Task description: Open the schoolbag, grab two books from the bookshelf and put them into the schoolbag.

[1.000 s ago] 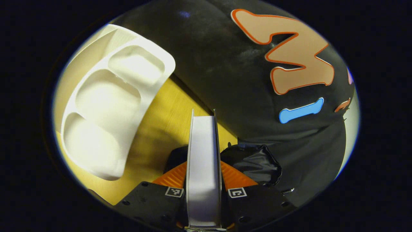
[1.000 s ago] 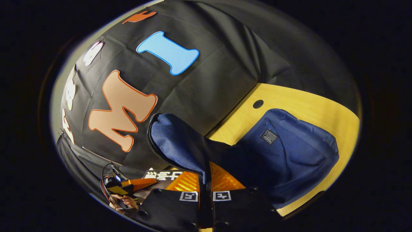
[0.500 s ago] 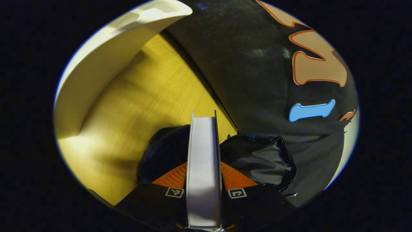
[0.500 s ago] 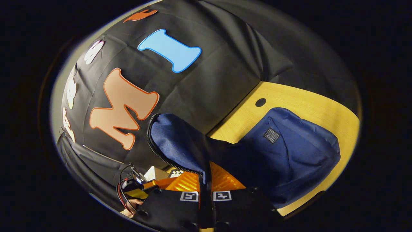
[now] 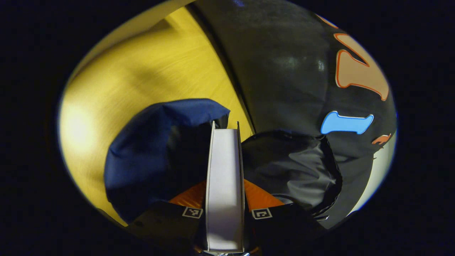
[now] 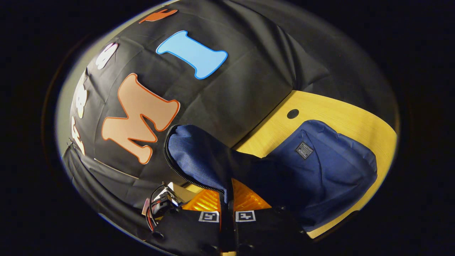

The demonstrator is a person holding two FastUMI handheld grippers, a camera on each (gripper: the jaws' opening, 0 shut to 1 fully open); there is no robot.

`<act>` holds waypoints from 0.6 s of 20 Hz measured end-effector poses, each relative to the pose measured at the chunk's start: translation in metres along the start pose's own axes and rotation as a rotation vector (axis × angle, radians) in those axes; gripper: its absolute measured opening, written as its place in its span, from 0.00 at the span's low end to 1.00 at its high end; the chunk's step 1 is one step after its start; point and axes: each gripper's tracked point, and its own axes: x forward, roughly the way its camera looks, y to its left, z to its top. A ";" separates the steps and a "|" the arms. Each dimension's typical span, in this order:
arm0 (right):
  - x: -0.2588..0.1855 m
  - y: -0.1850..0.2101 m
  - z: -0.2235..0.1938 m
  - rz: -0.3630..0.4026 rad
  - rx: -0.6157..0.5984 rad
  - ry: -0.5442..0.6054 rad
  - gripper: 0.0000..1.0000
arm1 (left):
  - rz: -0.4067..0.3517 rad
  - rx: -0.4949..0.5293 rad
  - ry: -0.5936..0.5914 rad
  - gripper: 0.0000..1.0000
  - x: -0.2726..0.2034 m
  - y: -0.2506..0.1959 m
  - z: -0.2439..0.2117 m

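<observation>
A book [image 5: 224,185] stands on edge between the fingers of my left gripper [image 5: 224,193], which is shut on it, pale page edge facing the camera. Just beyond it lies the blue schoolbag [image 5: 156,142], with the dark lining of its raised flap [image 5: 288,167] to the right of the book. In the right gripper view my right gripper [image 6: 226,201] is shut on the zipped edge of the flap [image 6: 199,156] and holds it up. The schoolbag's body [image 6: 327,170] lies on the table. The left gripper [image 6: 161,206] with the book [image 6: 179,192] shows at the lower left, beside the flap.
The yellow wooden table [image 5: 142,81] runs along the black cloth wall [image 5: 284,71]. A pale edge [image 5: 142,26] shows at its far side. A round cable hole [image 6: 292,113] sits in the tabletop behind the bag.
My left gripper has swung away from the white shelf with the book, and the bag's opening now lies right in front of it. The right gripper keeps the flap lifted, almost still.
</observation>
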 end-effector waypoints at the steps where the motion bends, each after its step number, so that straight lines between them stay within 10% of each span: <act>1: -0.001 0.000 0.001 0.001 0.000 -0.001 0.03 | -0.008 0.002 0.005 0.34 0.005 -0.001 -0.005; 12: 0.001 0.003 0.000 0.015 0.008 -0.013 0.03 | -0.049 -0.050 0.034 0.35 0.033 0.001 -0.027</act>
